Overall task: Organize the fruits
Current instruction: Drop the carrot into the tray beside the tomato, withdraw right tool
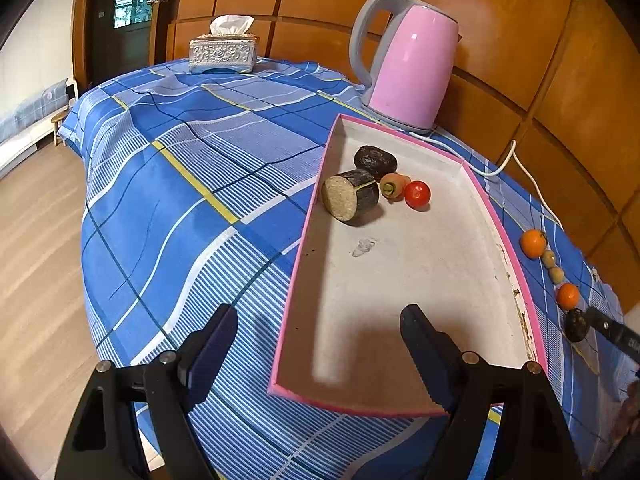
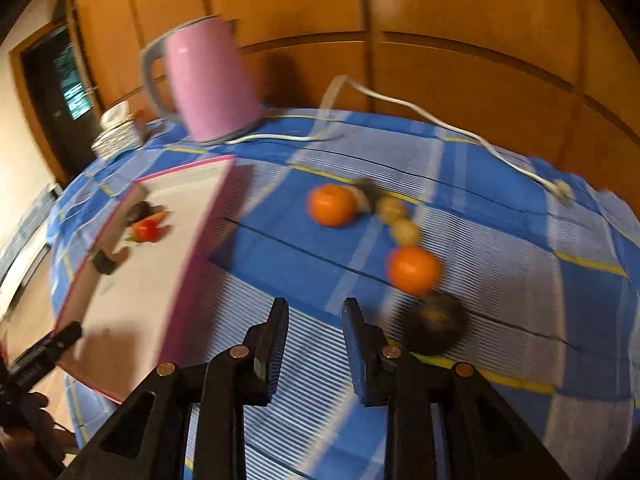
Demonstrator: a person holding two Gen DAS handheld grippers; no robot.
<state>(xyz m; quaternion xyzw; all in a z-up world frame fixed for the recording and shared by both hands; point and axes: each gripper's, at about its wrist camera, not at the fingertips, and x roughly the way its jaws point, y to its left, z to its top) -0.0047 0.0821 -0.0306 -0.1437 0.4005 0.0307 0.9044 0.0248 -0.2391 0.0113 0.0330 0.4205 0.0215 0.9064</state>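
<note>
The left gripper (image 1: 320,340) hangs over the near end of the pink-rimmed tray (image 1: 304,240), fingers spread wide with nothing between them, one finger over the blue checked cloth (image 1: 180,168) and the other over the tray floor. Up at the far end of the tray sit four pieces bunched together: a dark lumpy fruit (image 1: 375,159), a dark cylinder with a pale cut face (image 1: 351,196), a small carrot (image 1: 394,186) and a red tomato (image 1: 417,195), the carrot touching the tomato.

Out on the cloth to the right of the tray runs a line of loose fruit: an orange (image 2: 331,205), two small yellowish fruits (image 2: 391,208) (image 2: 406,231), a second orange (image 2: 414,270), and a dark round fruit (image 2: 434,326) nearest the camera. The right gripper (image 2: 316,312) hovers above the cloth just left of that dark fruit, its fingers drawn close with only a narrow gap, and nothing held. This view is blurred.

A pink kettle (image 1: 408,68) stands beyond the tray, its white cord (image 2: 400,104) trailing across the cloth, and a tissue box (image 1: 223,54) sits at the far edge.
</note>
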